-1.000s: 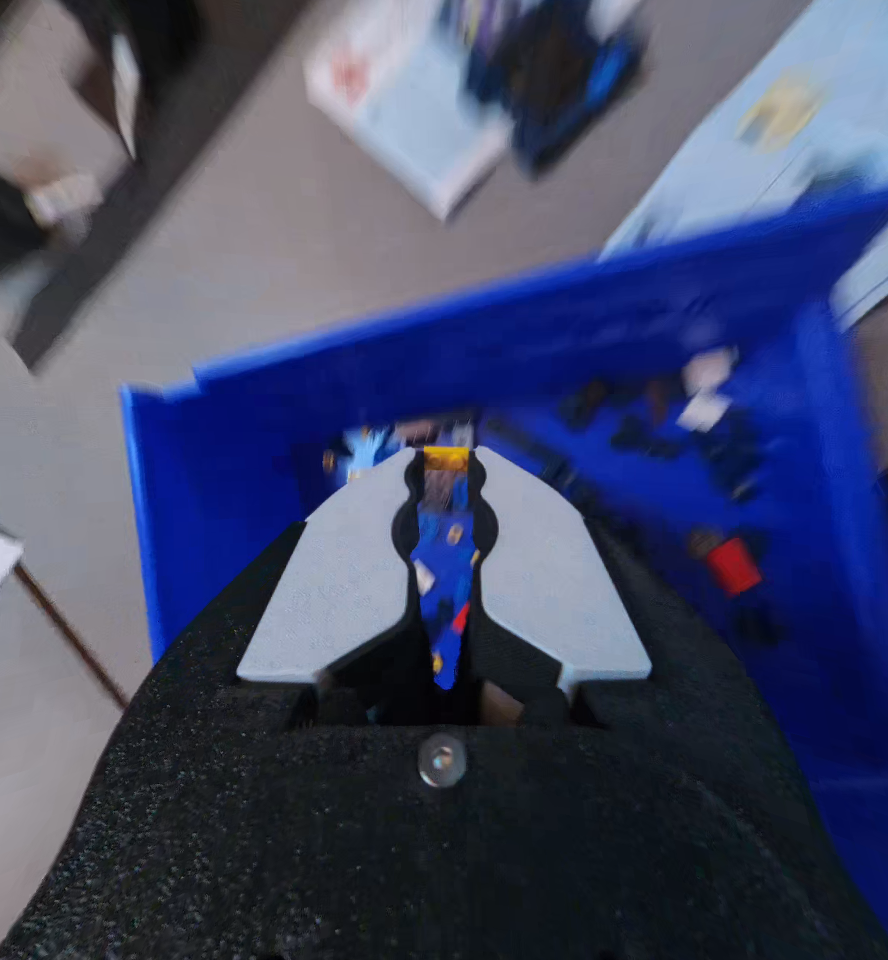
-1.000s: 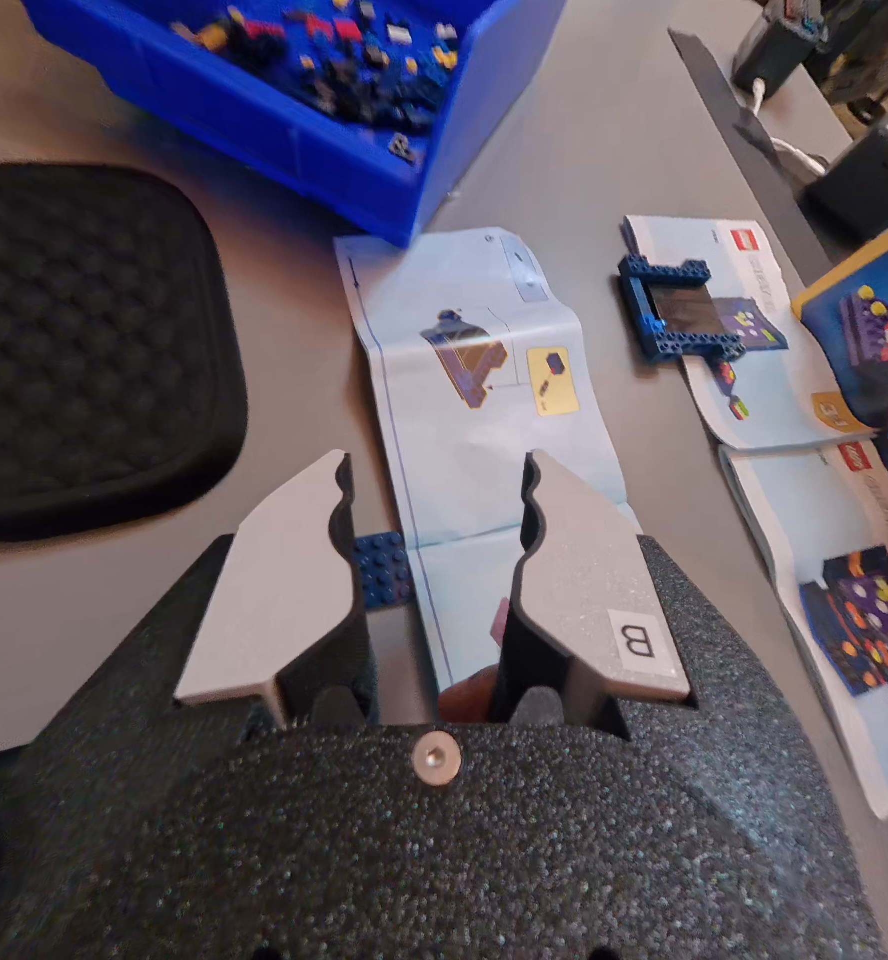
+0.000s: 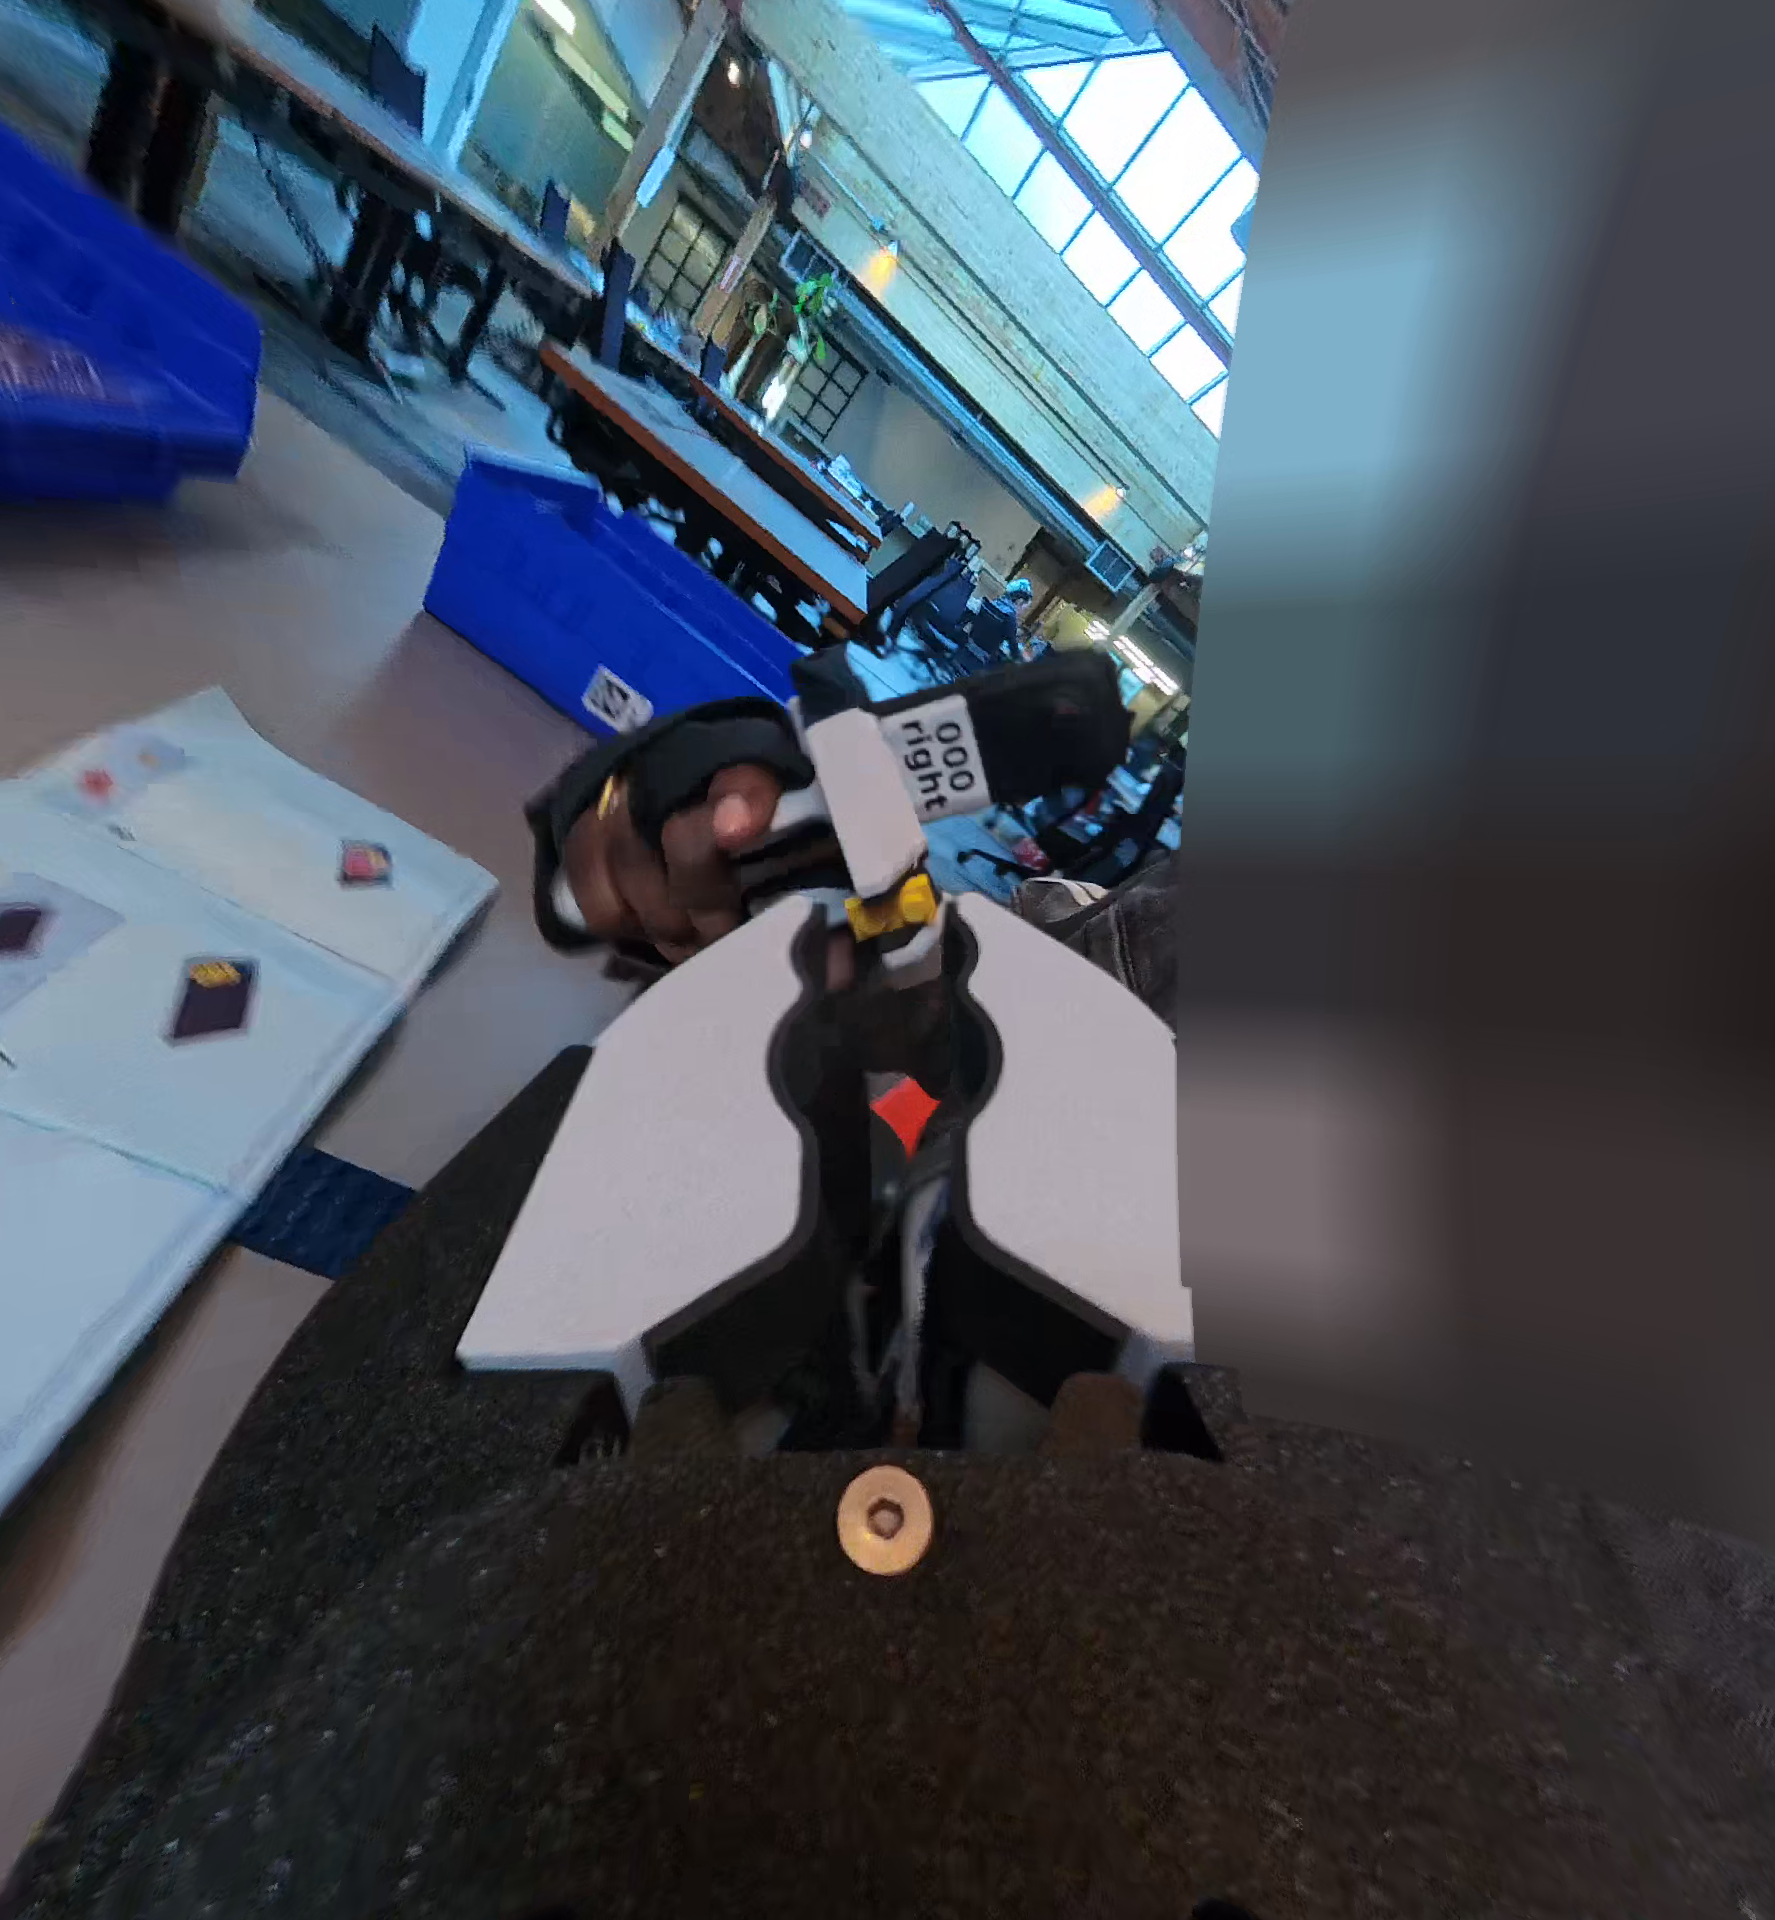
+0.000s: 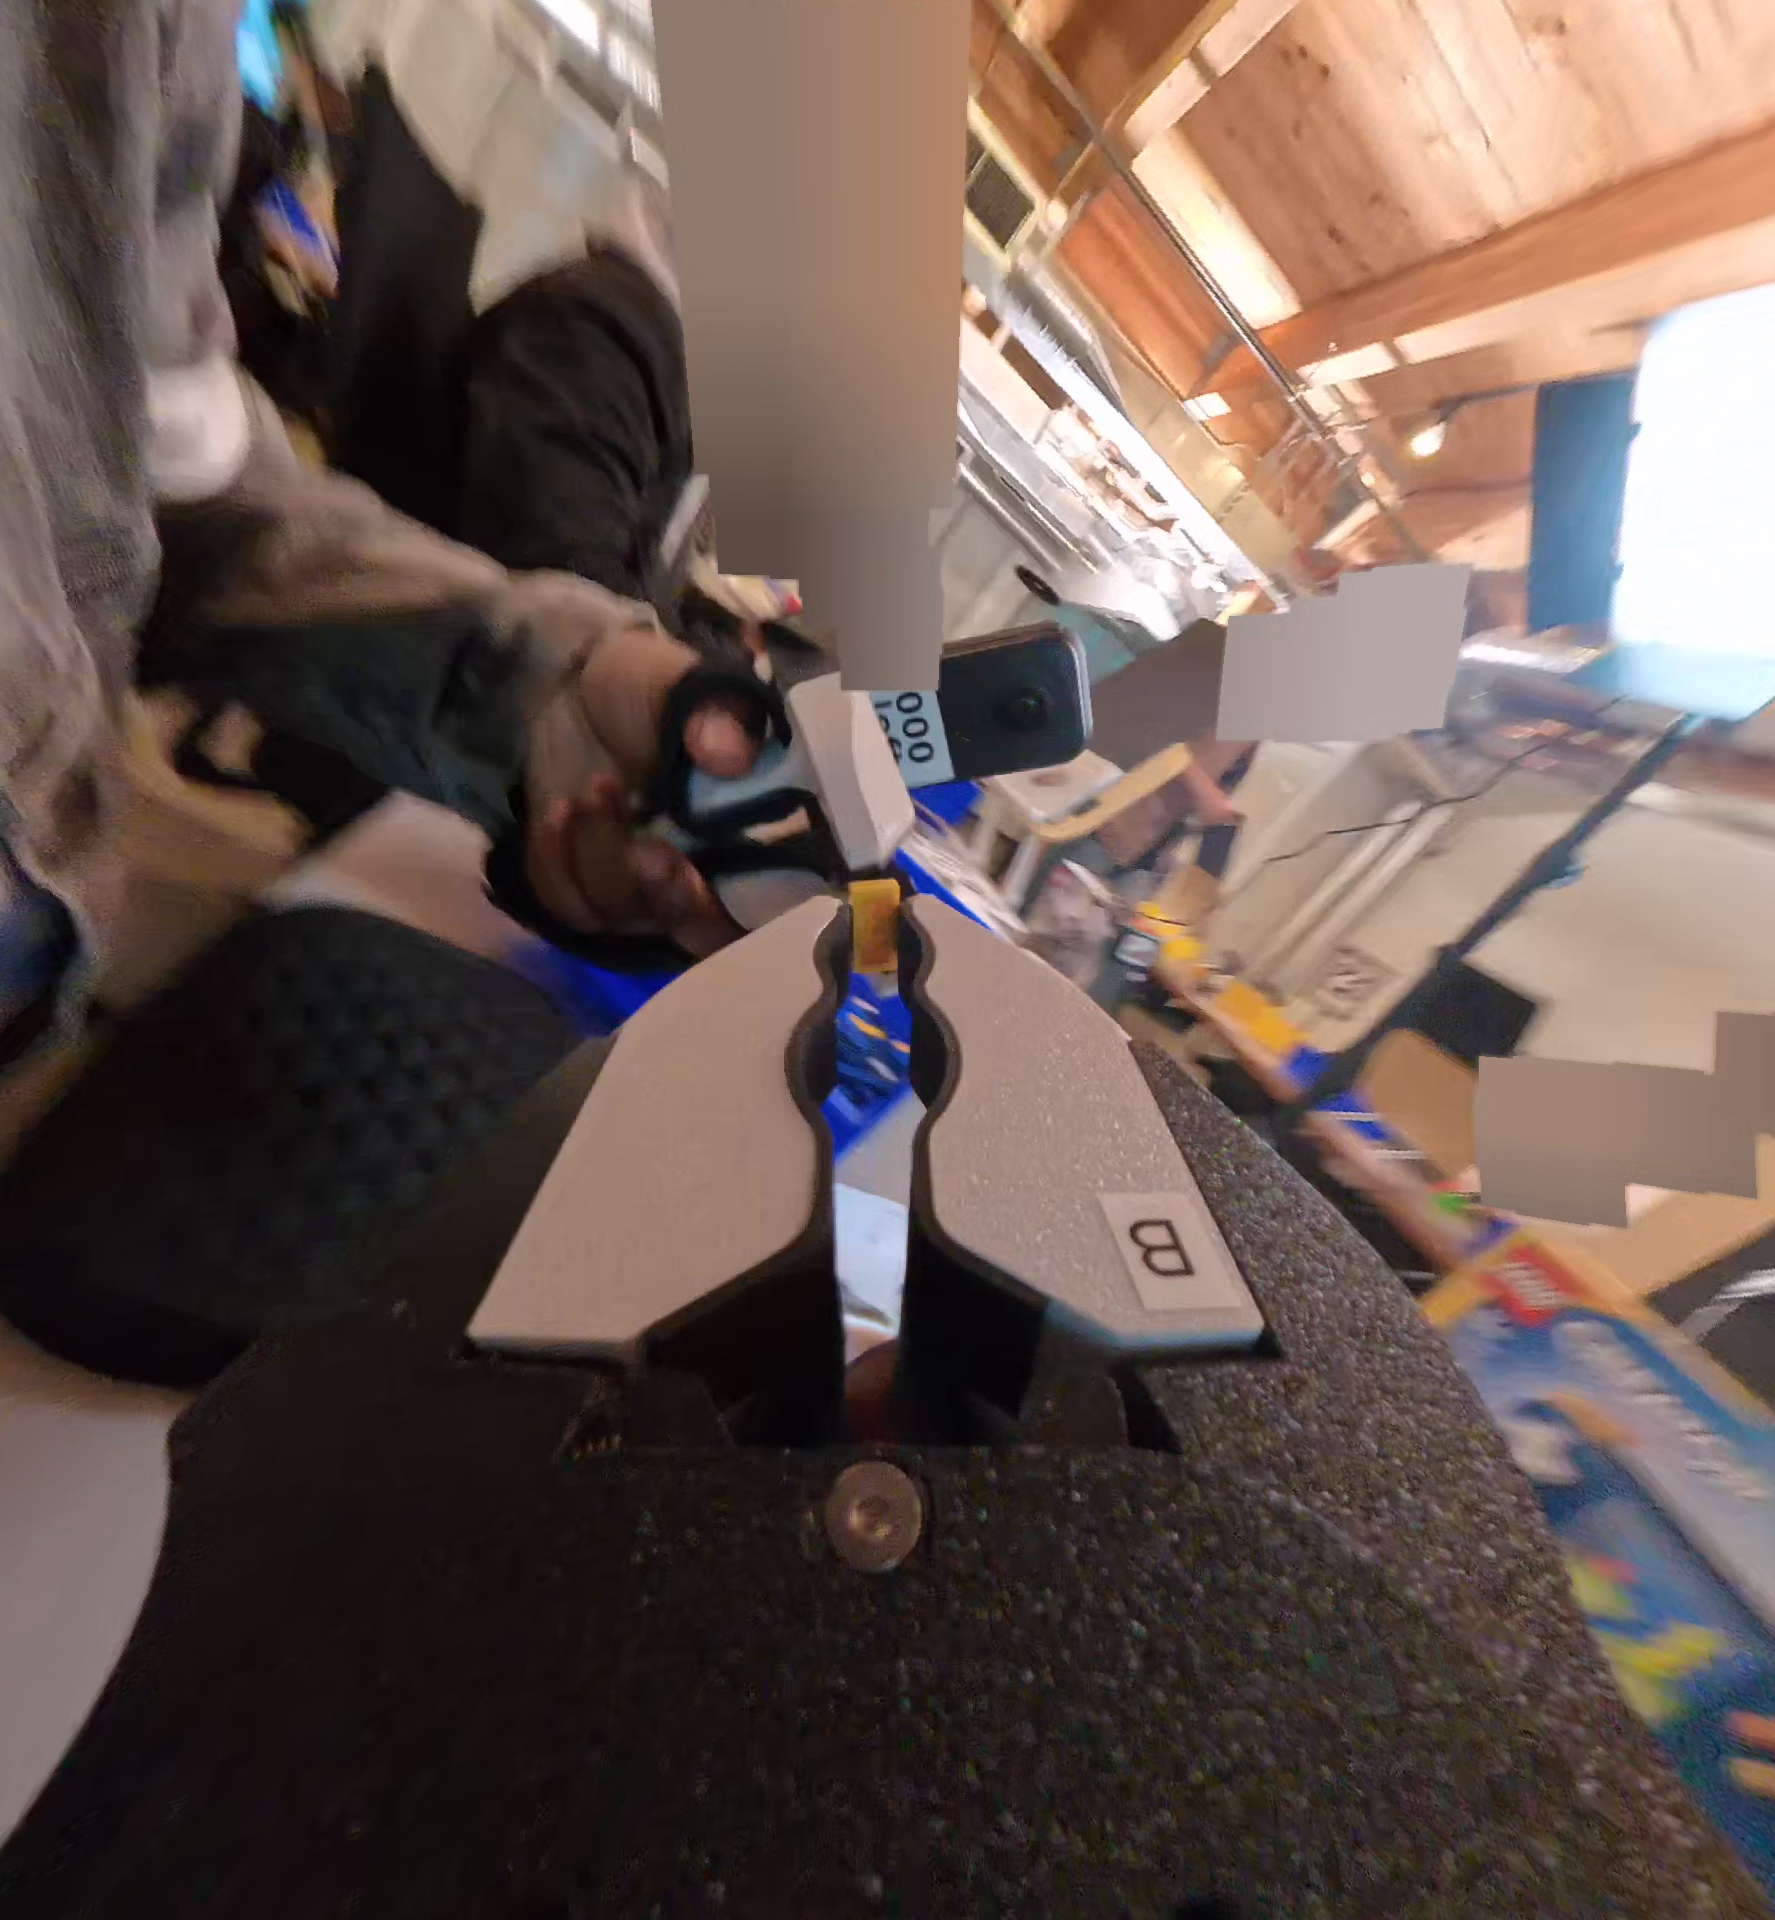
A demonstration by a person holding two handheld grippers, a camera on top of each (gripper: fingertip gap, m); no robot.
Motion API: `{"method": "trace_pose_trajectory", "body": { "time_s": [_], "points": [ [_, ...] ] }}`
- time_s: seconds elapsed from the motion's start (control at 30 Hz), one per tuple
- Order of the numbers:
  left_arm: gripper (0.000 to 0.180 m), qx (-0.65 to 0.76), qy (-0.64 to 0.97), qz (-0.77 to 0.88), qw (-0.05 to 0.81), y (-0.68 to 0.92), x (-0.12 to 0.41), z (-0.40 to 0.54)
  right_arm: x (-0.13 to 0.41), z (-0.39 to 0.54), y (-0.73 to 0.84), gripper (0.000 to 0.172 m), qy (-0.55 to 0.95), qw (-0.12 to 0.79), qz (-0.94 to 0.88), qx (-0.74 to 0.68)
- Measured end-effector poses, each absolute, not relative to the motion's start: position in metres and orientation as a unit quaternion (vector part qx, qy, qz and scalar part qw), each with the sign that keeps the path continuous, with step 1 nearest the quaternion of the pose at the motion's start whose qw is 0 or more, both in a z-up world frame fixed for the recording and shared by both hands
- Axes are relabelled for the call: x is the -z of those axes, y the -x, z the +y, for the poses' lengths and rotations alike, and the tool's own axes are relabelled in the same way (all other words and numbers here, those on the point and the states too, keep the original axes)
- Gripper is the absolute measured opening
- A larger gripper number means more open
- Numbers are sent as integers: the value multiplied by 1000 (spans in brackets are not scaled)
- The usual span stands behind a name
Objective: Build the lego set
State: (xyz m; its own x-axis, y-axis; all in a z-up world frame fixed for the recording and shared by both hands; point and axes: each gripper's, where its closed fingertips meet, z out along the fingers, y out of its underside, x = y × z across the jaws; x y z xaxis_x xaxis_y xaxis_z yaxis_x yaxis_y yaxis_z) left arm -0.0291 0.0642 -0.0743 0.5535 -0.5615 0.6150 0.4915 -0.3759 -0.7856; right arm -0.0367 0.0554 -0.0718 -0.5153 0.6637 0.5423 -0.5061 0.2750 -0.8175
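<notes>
a blue bin [image 3: 592, 592] and a pale instruction sheet [image 3: 187, 935] are seen left of the jaws. the left gripper [image 3: 888, 920] and right gripper [image 4: 875, 925] are met tip to tip, both narrowly closed on one small yellow brick [image 4: 875, 923], pinched between them.

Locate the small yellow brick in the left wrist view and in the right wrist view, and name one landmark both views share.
Left wrist view: the yellow brick sits just above centre, at the tips of the near grey fingers, where the far gripper's fingers meet it.
Right wrist view: the yellow brick sits just above centre, pinched between the near grey fingertips.
Shared landmark: the blue bin.
</notes>
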Motion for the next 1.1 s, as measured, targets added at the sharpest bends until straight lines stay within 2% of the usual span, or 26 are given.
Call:
{"method": "trace_pose_trajectory", "body": {
  "time_s": [0.07, 0.13, 0.2, 0.27, 0.4, 0.8, 1.1],
  "points": [
    [33, 390, 682, 78, 614, 40, 68, 63, 63, 64, 38, 8, 140, 349, -594, -711],
    [41, 220, 706, 163, 653, 50, 74, 66, 56, 73, 41, 8, 220, 129, -517, -817],
    [43, 40, 716, 262, 646, 56, 82, 70, 55, 83, 43, 8, 257, -76, -424, -865],
    [41, -79, 711, 322, 620, 60, 85, 77, 70, 81, 49, 8, 288, -170, -394, -856],
    [34, -105, 722, 365, 578, 57, 94, 87, 84, 73, 53, 8, 309, -229, -386, -839],
    [19, -96, 725, 399, 553, 48, 97, 95, 90, 74, 55, 8, 316, -236, -385, -834],
    [16, -77, 732, 402, 545, 49, 101, 99, 93, 76, 58, 8, 322, -217, -395, -833]
  ]
}}
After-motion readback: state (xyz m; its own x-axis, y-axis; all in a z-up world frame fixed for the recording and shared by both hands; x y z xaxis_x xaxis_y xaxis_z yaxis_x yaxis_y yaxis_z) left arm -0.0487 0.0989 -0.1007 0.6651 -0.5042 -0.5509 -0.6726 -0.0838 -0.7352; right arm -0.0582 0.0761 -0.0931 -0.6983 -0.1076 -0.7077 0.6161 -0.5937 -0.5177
